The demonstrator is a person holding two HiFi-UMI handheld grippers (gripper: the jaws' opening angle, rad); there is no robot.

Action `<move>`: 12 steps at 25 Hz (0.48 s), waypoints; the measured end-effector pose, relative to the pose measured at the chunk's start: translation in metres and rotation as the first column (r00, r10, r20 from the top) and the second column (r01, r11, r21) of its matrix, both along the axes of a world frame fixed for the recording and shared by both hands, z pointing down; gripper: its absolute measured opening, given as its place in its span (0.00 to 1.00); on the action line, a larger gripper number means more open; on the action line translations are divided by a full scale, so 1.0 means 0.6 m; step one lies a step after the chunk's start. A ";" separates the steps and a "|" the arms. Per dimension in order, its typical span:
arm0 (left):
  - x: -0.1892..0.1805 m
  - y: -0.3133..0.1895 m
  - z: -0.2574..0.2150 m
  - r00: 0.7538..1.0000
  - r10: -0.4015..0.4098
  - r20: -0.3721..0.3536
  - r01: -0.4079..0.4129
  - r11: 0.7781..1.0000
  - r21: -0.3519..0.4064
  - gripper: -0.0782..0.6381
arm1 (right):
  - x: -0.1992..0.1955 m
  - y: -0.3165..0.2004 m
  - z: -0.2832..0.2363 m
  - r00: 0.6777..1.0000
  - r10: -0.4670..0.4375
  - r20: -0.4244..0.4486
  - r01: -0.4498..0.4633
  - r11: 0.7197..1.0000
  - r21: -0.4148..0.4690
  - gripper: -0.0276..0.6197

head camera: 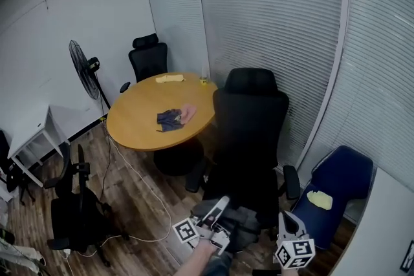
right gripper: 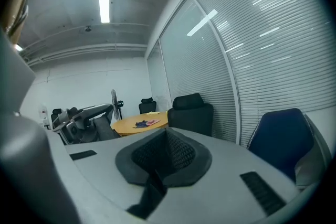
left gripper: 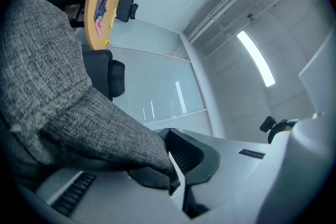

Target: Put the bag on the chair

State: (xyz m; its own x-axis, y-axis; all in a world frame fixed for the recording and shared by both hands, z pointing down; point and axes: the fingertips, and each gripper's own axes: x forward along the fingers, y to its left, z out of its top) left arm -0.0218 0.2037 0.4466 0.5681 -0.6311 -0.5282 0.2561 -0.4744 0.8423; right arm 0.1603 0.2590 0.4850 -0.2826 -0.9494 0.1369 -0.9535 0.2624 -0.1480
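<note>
A grey knit bag [head camera: 240, 224] hangs low in the head view, just in front of the black office chair [head camera: 249, 129]. My left gripper [head camera: 222, 205] is shut on the edge of the bag. In the left gripper view, the bag's fabric [left gripper: 63, 92] fills the left side and is pinched between the jaws of the left gripper [left gripper: 173, 178]. My right gripper [head camera: 285, 216] is beside the bag to the right, shut with nothing in it. In the right gripper view, the right gripper [right gripper: 161, 159] points toward the black chair [right gripper: 191, 113].
A round wooden table [head camera: 139, 123] with cloths on it stands behind the black chair. A blue chair [head camera: 339, 181] with a yellow item is at the right by the blinds. More black chairs, a floor fan [head camera: 83, 68] and floor cables are at the left.
</note>
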 end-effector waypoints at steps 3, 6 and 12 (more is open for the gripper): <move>0.004 -0.087 0.020 1.000 0.012 -0.011 -0.012 0.999 -0.035 0.14 | 0.003 -0.086 0.019 1.000 0.026 -0.003 -0.026 0.999 -0.030 0.06; 0.016 -0.158 0.039 0.999 0.039 -0.004 -0.039 0.996 -0.076 0.14 | 0.000 -0.173 0.030 0.999 0.054 -0.008 -0.055 0.997 -0.062 0.06; 0.020 -0.309 0.068 0.996 0.088 -0.009 -0.088 0.989 -0.118 0.14 | -0.026 -0.336 0.031 0.997 0.068 -0.041 -0.071 0.995 -0.072 0.06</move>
